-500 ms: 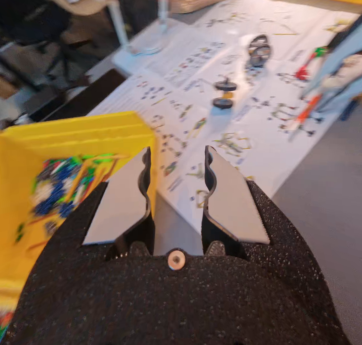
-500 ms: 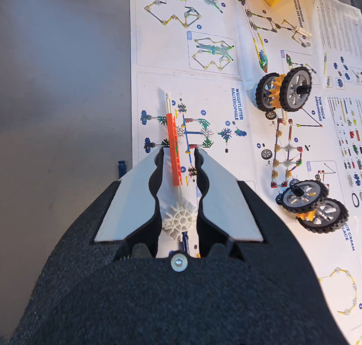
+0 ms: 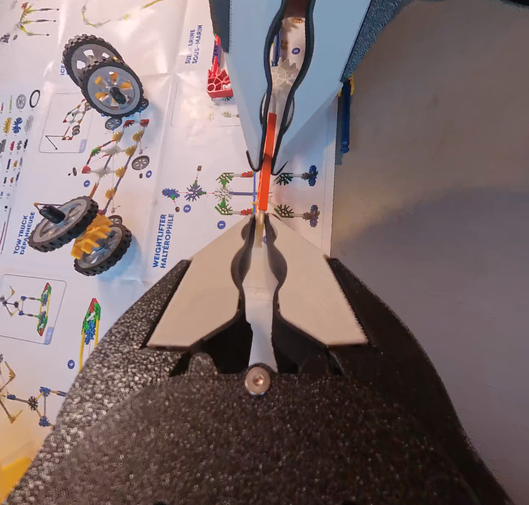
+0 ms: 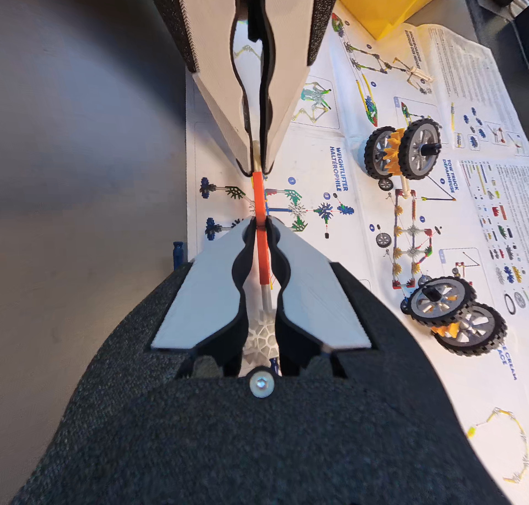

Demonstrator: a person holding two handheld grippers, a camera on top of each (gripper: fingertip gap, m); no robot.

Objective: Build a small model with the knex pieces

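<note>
A white rod with an orange sleeve (image 3: pixel 264 182) is held in the air between both grippers, over a printed instruction sheet (image 3: pixel 183 96). My left gripper (image 3: pixel 259 219) is shut on the rod's bare white end (image 3: pixel 259 230). My right gripper (image 4: pixel 260 222) is shut on the orange sleeve (image 4: pixel 260 202), with a white snowflake connector (image 4: pixel 262 339) on the rod's other end, deep between its fingers. In the left wrist view the right gripper (image 3: pixel 267 164) comes in from the top. In the right wrist view the left gripper (image 4: pixel 257 170) comes in from the top.
Two black-tyred wheel pairs with yellow gears (image 3: pixel 103 76) (image 3: pixel 80 233) lie on the sheet (image 4: pixel 329 262), also in the right wrist view (image 4: pixel 403 150) (image 4: pixel 455 319). A yellow bin (image 4: pixel 380 7) stands behind. A blue rod (image 3: pixel 345 119) and a red connector (image 3: pixel 219 86) lie nearby. The table (image 4: pixel 86 176) is grey. Both grippers' tips are close together, under 4 cm apart.
My left gripper was open beside the yellow bin; it has moved to the rod's free end and shut on it. My right gripper's jaws have narrowed onto the orange sleeve.
</note>
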